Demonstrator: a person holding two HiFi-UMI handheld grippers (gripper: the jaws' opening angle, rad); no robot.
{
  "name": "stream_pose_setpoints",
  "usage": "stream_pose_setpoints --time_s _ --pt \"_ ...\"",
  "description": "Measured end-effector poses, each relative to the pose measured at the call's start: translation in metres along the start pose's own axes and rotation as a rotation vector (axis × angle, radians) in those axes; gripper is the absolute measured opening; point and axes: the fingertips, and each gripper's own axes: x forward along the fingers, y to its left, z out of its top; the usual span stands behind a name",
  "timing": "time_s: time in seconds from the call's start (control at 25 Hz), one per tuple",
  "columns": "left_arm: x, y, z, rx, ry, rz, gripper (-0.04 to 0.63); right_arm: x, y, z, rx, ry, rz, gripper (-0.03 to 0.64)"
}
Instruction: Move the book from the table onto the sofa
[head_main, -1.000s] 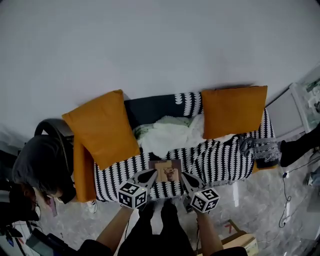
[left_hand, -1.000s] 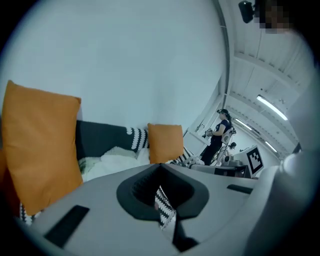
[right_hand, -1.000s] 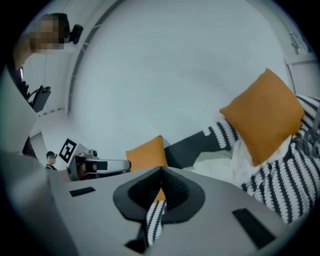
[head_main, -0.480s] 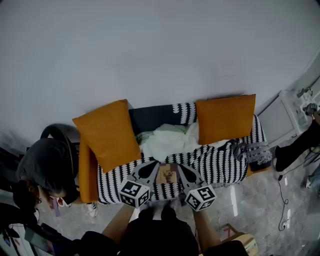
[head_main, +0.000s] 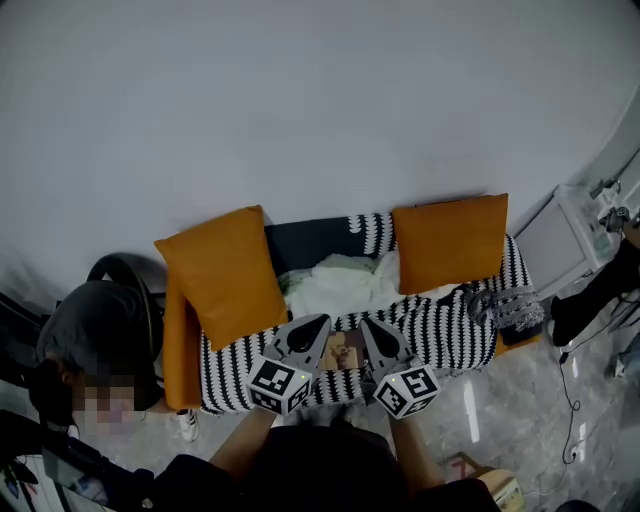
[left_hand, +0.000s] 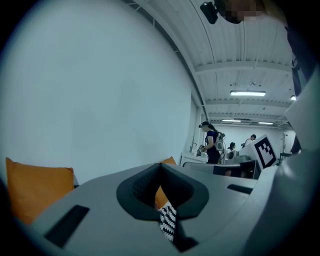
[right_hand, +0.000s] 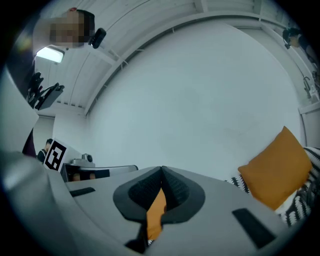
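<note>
Book (head_main: 343, 352) rests on sofa (head_main: 450, 335) between left gripper (head_main: 318, 325), right gripper (head_main: 368, 328); fingers (head_main: 381, 343) closed.

The sofa (head_main: 450, 338) stands with its back to the wall (head_main: 300, 100). One cushion (head_main: 225, 275) leans at its left end, and a second cushion (head_main: 450, 243) leans on the right part of its back. Between them, at the back of the seat, lies a heap of cloth (head_main: 345, 283). The book (head_main: 343, 352) lies in the middle of the seat, near the front edge. The left tool (head_main: 322, 322) is just left of the book and the right tool (head_main: 366, 325) just right of it. A bundled blanket (head_main: 505, 300) lies at the seat's right end. A person (head_main: 95, 335) is to the left of the sofa.
</note>
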Motion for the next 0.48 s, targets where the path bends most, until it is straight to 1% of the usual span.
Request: stream_pose_setpoints --time_s 0.24,0.48 --pt "-0.0041 -0.0015 0.0009 0.005 -0.005 -0.002 0.014 0.0 0.0069 -0.0016 -0.013 -0.001 0.005 0.023" --pt "-0.0013 -0.0032 0.0037 0.006 0.001 0.001 0.014 -0.0006 0.0042 0.0029 -0.009 -0.004 0.002 0.023"
